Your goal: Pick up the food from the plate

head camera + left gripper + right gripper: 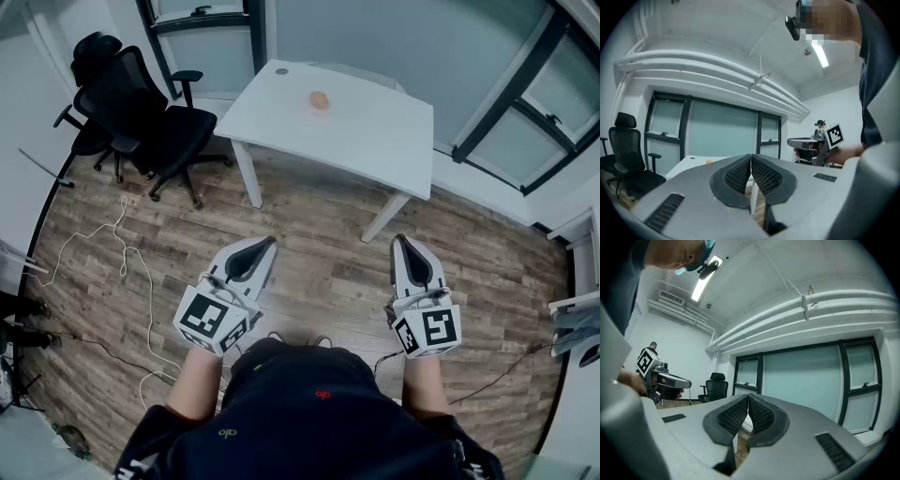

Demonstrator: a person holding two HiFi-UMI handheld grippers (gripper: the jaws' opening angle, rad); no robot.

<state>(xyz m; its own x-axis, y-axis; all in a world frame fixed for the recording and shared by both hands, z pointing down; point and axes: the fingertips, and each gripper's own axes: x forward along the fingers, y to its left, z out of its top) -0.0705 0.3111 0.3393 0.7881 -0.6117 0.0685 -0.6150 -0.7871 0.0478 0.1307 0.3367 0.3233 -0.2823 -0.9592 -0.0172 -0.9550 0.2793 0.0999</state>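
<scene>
While the small rounded orange food (320, 99) sits on the smooth white table (375, 141), both the left gripper (268, 243) and right gripper (400, 239) hover well apart from it, ribbed black pads (739, 174) pressed together, empty

Orange food (320, 99), white table (375, 136), black chairs (155, 117).

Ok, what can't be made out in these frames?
- Food, head view: too small to identify, or to tell whether anything lies under it.
- Table, left gripper view: mostly hidden behind the shut left gripper; the food is a mere speck.
- Right gripper view: table and food not seen behind the shut right gripper.
</scene>
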